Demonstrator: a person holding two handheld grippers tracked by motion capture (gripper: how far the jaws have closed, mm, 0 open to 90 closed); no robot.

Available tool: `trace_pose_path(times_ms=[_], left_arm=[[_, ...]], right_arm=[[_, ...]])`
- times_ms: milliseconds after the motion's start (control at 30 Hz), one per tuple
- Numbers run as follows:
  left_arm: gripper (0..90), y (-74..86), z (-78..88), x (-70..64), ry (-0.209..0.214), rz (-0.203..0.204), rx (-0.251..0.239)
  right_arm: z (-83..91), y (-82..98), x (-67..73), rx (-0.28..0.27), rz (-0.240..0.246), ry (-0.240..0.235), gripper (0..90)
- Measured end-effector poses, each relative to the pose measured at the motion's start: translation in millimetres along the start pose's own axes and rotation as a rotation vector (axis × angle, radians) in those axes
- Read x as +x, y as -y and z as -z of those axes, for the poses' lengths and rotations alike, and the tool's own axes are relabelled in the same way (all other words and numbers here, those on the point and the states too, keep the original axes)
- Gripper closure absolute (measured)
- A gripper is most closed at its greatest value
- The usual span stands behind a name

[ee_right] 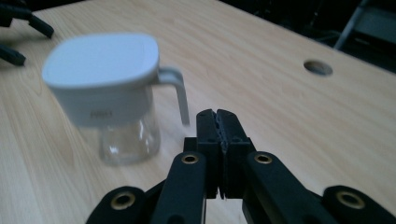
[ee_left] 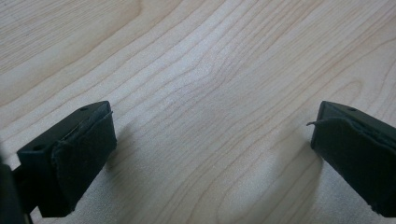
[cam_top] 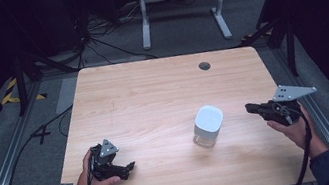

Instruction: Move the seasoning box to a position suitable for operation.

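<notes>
Pale wooden tabletop [cam_top: 153, 99] | white-lidded clear glass jug [cam_top: 207, 126] stands right of centre, untouched | our right gripper [ee_right: 218, 122] beside it, jaws closed, empty | our left gripper [cam_top: 129, 168] open, resting apart | grasp not yet made

My right gripper [ee_right: 218, 122] has its black jaws pressed together with nothing between them. Just beyond, a clear glass jug [ee_right: 109, 95] with a white lid and handle stands upright on the wooden table [ee_right: 289, 116].
</notes>
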State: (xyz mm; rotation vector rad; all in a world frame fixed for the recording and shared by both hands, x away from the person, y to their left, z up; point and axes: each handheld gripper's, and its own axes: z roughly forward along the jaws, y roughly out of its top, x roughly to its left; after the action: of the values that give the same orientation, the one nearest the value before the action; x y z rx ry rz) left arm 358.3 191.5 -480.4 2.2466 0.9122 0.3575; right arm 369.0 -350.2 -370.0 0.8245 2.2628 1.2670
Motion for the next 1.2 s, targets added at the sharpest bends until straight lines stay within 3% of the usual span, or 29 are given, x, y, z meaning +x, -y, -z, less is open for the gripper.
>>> trace_pose_path(times_ms=[233, 333, 400, 833, 1033, 1067, 1200], left_arm=[[0.3, 0.3, -0.2, -0.8, 0.006, 0.012, -0.001], [0.5, 0.4, -0.1, -1.1, 0.004, 0.013, -0.003], [0.5, 0.2, -0.3, -0.9, -0.002, 0.008, -0.004], [0.7, -3.4, -3.6, -11.7, -0.069, 0.110, -0.006], [4.0, -1.8, -2.7, -13.4, -0.066, 0.099, -0.025], [5.7, -2.0, -2.3, -12.8, -0.069, 0.078, -0.033], [12.3, -0.2, -0.5, -16.7, -0.049, 0.076, -0.053]], right_arm=[[-25.5, -41.2, 7.5, -0.064, 0.049, -0.070, 89.4], [-35.6, -46.7, 10.0, -0.063, 0.052, -0.096, 89.4], [-41.3, -47.5, 12.7, -0.053, 0.057, -0.110, 89.4], [-69.0, -48.7, 22.3, -0.013, 0.089, -0.163, 89.4], [-77.8, -48.2, 21.8, 0.002, 0.091, -0.160, 89.5], [-79.5, -48.1, 21.4, 0.007, 0.087, -0.166, 89.5], [-82.1, -49.4, 20.8, 0.010, 0.086, -0.173, 89.6]])
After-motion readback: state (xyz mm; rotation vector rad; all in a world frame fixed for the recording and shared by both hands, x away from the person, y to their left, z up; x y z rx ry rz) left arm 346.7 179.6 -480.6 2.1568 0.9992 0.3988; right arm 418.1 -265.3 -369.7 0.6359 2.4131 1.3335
